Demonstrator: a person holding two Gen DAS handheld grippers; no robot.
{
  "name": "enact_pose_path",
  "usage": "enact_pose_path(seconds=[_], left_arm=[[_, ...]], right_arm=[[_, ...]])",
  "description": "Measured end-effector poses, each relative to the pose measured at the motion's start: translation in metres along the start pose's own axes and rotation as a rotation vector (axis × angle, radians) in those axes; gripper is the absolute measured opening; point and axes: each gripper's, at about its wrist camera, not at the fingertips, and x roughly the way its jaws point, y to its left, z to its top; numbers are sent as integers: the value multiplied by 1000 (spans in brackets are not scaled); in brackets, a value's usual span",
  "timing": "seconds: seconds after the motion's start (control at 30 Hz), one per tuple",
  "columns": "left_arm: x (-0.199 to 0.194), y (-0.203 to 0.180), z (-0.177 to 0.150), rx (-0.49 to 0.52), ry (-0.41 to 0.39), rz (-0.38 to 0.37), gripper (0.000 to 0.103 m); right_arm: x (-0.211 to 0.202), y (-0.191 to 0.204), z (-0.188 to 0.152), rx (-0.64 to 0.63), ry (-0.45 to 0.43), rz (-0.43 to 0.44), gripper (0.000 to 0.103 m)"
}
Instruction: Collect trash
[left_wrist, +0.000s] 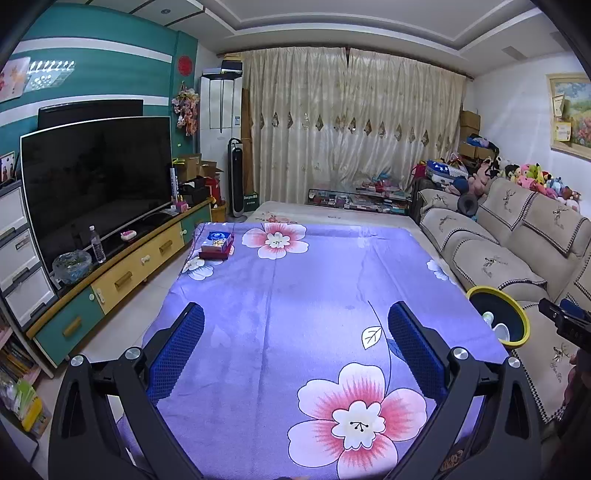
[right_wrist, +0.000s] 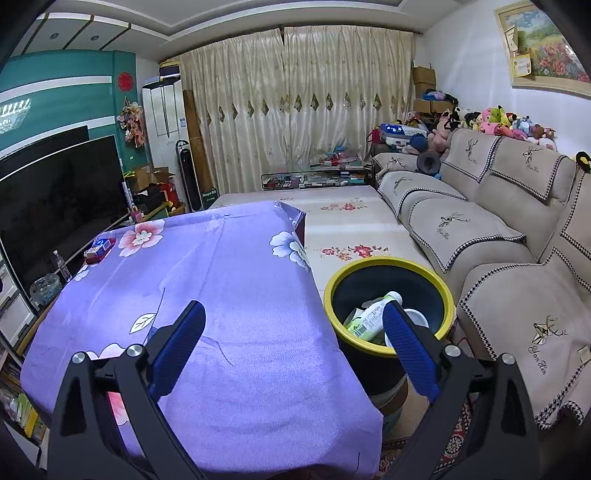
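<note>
A dark bin with a yellow rim (right_wrist: 388, 264) stands beside the table's right edge; it also shows in the left wrist view (left_wrist: 515, 306). Inside lie a white bottle with a green label (right_wrist: 369, 314) and a white cup (right_wrist: 419, 319). My right gripper (right_wrist: 295, 317) is open and empty, its right finger over the bin's mouth. My left gripper (left_wrist: 295, 317) is open and empty above the purple flowered tablecloth (left_wrist: 295, 295). The right gripper's body shows at the right edge of the left wrist view (left_wrist: 565, 321).
A small stack of boxes (left_wrist: 217, 245) sits at the table's far left corner. A beige sofa (right_wrist: 498, 240) runs along the right, a TV unit with a large screen (left_wrist: 96, 184) along the left. A low flowered platform (right_wrist: 351, 229) lies beyond the table.
</note>
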Motion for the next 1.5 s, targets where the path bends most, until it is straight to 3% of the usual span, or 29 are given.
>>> enact_pose_path(seconds=[1.5], left_arm=[[7,-1,-6,14,6,-16,98]], right_arm=[[6,-2,-2,13,9,10,92]])
